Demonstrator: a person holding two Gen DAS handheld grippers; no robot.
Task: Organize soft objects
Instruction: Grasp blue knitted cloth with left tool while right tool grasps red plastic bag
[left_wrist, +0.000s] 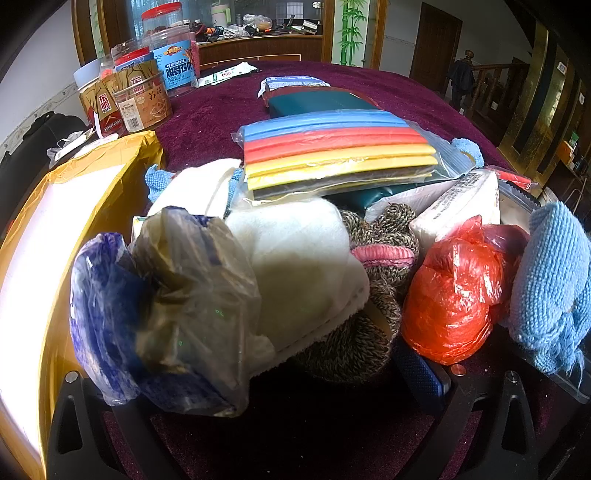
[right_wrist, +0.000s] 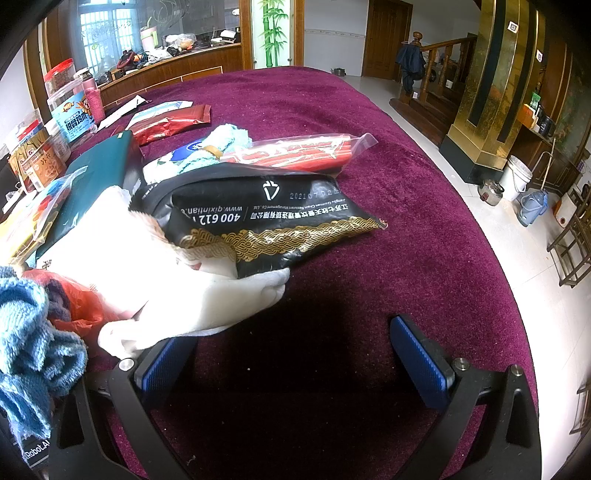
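A heap of soft things lies on the maroon tablecloth (right_wrist: 369, 258). In the left wrist view my left gripper (left_wrist: 258, 373) is open, its jaws wide around a crumpled clear and blue plastic bag (left_wrist: 166, 306), a white towel (left_wrist: 299, 266) and a brown knitted hat (left_wrist: 369, 295). A red plastic bag (left_wrist: 450, 295) and a blue cloth (left_wrist: 554, 291) lie to the right. A pack of coloured foam sheets (left_wrist: 332, 151) lies on top behind. My right gripper (right_wrist: 295, 358) is open and empty, beside a white sock (right_wrist: 207, 299) and a black and gold pouch (right_wrist: 273, 218).
A yellow padded envelope (left_wrist: 74, 206) lies at the left. Snack jars (left_wrist: 147, 88) stand at the far left of the table. A red zip bag (right_wrist: 295, 151) and a teal folder (right_wrist: 96, 181) lie behind the heap. The table edge drops to a tiled floor on the right.
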